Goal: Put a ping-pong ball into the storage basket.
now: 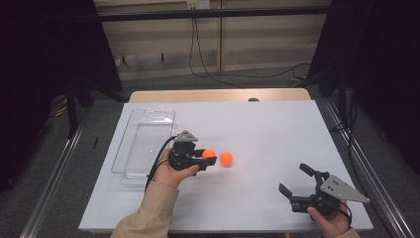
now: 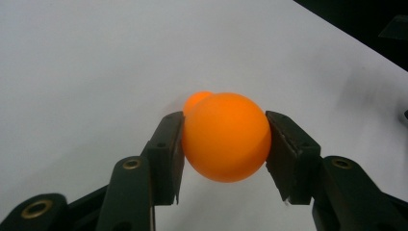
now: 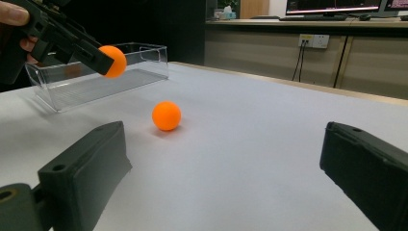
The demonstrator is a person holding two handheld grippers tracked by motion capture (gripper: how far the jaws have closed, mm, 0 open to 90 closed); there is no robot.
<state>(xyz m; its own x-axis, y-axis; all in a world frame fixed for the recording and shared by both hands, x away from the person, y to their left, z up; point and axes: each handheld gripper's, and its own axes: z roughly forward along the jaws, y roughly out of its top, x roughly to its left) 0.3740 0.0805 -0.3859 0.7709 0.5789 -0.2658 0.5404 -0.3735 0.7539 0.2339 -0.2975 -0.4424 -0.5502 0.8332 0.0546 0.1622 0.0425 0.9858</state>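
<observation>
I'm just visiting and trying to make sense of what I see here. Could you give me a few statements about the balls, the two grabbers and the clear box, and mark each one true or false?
1. The left gripper is clamped on an orange ball. True.
2. The second ball is inside the clear box. False: it lies on the white table, to the right of the held ball.
3. The right gripper holds a ball too. False: its jaws stand wide apart with nothing between them.
4. The held ball is lifted off the table. True: the right gripper view shows it in the air in front of the box.
5. The clear box has no balls in it. True.
</observation>
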